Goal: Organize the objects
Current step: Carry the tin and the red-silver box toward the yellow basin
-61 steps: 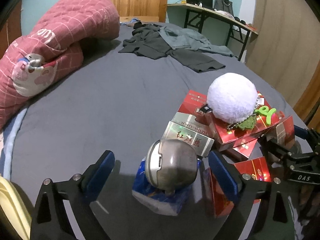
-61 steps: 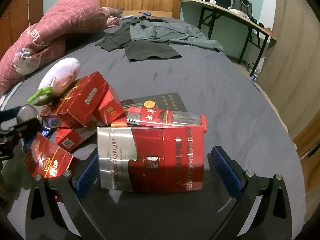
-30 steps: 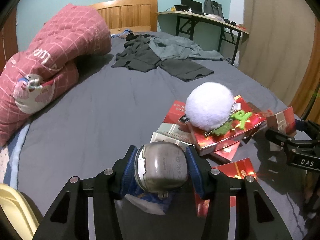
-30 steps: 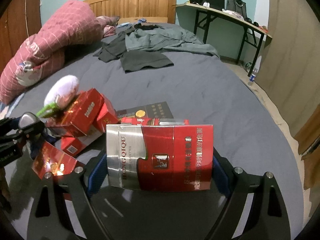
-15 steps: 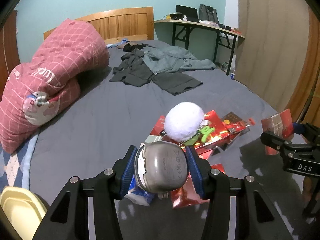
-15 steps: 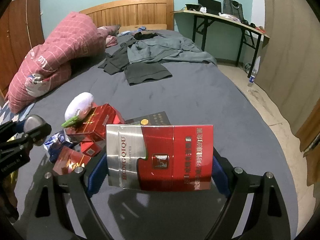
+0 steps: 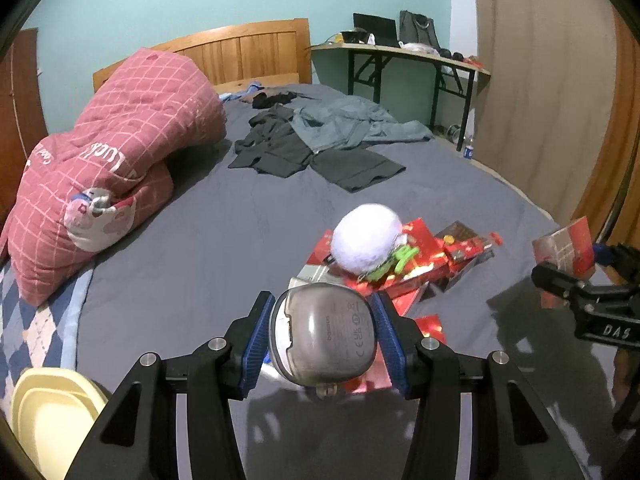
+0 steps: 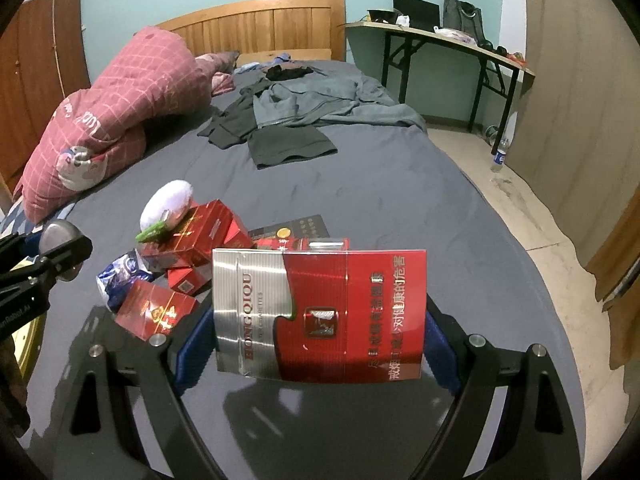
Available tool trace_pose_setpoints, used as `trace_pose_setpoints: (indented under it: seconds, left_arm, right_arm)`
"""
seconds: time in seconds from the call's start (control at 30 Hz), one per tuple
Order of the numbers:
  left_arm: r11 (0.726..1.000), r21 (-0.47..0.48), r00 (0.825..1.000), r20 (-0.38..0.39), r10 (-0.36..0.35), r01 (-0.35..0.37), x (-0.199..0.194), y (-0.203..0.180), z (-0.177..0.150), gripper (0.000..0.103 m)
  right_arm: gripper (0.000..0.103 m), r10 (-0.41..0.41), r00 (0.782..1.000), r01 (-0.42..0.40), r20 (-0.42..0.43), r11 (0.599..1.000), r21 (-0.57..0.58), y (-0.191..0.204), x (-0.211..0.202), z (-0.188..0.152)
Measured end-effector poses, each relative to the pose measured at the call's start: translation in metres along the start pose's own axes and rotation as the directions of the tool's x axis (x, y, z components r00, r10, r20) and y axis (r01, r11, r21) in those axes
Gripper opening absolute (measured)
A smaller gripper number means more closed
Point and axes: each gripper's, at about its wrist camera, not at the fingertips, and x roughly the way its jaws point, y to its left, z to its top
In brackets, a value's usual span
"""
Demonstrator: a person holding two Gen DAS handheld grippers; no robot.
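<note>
My left gripper (image 7: 324,340) is shut on a grey rounded earbud case (image 7: 324,340) and holds it above the bed. My right gripper (image 8: 318,332) is shut on a red and silver cigarette carton (image 8: 320,312), also lifted; it shows at the right in the left wrist view (image 7: 568,250). Below lies a pile of red boxes (image 7: 416,268) with a white fluffy ball (image 7: 366,244) and a green clip (image 7: 402,258) on top. A blue packet (image 8: 120,274) lies by the pile's left side.
The grey bed sheet (image 7: 224,240) carries a folded pink quilt (image 7: 104,160) at the left and dark clothes (image 7: 320,144) at the back. A cream container (image 7: 48,416) sits at the lower left. A desk (image 8: 440,40) and a floor bottle (image 8: 500,152) stand right.
Both grippers closed on their objects, the left on the earbud case and the right on the carton, then rose well above the pile. The pile looks smaller and farther below.
</note>
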Motion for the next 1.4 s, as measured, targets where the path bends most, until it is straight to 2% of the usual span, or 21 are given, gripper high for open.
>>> trace_pose_setpoints:
  seconds: [0.37,0.53,0.77,0.97,1.23,1.4]
  left_arm:
    - [0.999,-0.039,1.0,-0.023,0.017,-0.018,-0.023,0.014,-0.02,0.049]
    - [0.997,-0.06,0.998,-0.002,0.056,-0.056,-0.055,0.03,-0.028,0.049]
    - [0.993,-0.075,0.994,0.056,0.09,-0.086,-0.107,0.041,-0.027,0.049]
    - [0.992,-0.084,0.994,0.057,0.099,-0.094,-0.119,0.047,-0.036,0.049]
    - [0.984,-0.11,0.99,0.005,0.141,-0.139,-0.119,0.078,-0.064,0.049]
    - [0.967,-0.168,0.982,-0.022,0.189,-0.19,-0.131,0.117,-0.085,0.049]
  right_arm:
    - [0.089,0.043,0.999,-0.043,-0.016,0.999,0.012,0.011,-0.009,-0.002]
    - [0.089,0.06,0.998,-0.06,0.012,0.998,0.012,0.021,-0.035,-0.001]
    - [0.089,0.043,0.998,-0.042,0.044,0.999,-0.019,0.035,-0.064,0.013]
    - [0.089,0.062,0.998,-0.061,0.023,0.998,-0.027,0.048,-0.063,0.007]
    - [0.089,0.13,0.991,-0.131,-0.013,0.988,-0.08,0.101,-0.057,-0.011]
    - [0.089,0.202,0.979,-0.204,-0.035,0.97,-0.132,0.157,-0.056,-0.02]
